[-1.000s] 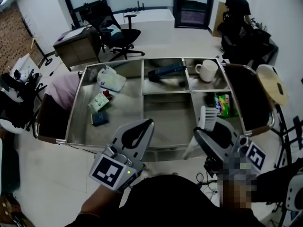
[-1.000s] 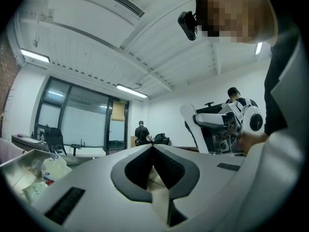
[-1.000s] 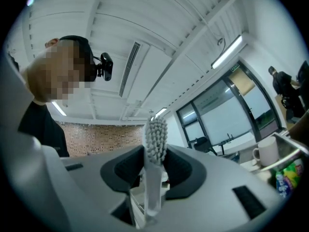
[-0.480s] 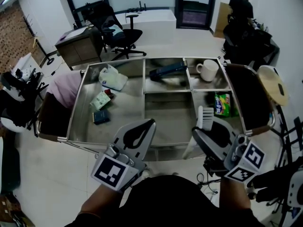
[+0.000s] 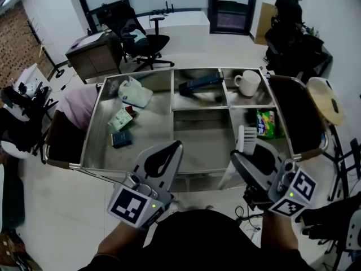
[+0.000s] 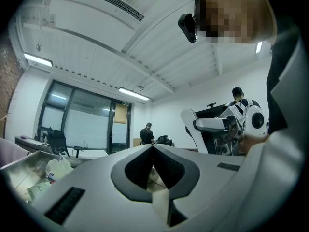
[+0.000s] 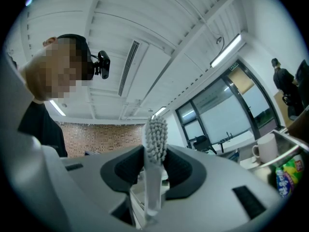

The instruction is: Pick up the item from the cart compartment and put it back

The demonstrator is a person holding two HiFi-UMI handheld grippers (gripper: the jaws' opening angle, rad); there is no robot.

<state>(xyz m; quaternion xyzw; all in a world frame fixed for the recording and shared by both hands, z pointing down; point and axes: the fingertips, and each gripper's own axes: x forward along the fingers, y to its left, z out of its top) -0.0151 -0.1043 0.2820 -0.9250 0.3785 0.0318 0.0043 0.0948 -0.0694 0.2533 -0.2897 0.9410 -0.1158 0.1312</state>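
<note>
The right gripper point(image 5: 241, 161) has its jaws closed on a white brush point(image 5: 246, 139), clamping the handle just below the bristle head. In the head view the brush's long axis runs nearly up and down the frame. The bristle head points toward the top of the picture and the handle slants down and slightly left past the jaws. It sits at lower right of centre, over the near edge of the steel cart point(image 5: 200, 140), just left of a green packet point(image 5: 265, 123) in the right-hand compartment. In the right gripper view the brush point(image 7: 157, 134) stands upright between the jaws of the right gripper point(image 7: 155, 152), bristles uppermost.

The left gripper point(image 5: 174, 149) is at lower centre, over the cart's near rim. The left gripper view shows the jaws of the left gripper point(image 6: 153, 147) together with nothing between them.

A white mug point(image 5: 246, 82) stands in the upper right compartment.

Compared with a second ago, little differs. The brush keeps the same tilt and the same place against the cart, and the grip looks unchanged. The right gripper's marker cube point(image 5: 293, 193) sits slightly lower in the frame. The person point(image 5: 293, 1) at the upper right has shifted a little to the right.
</note>
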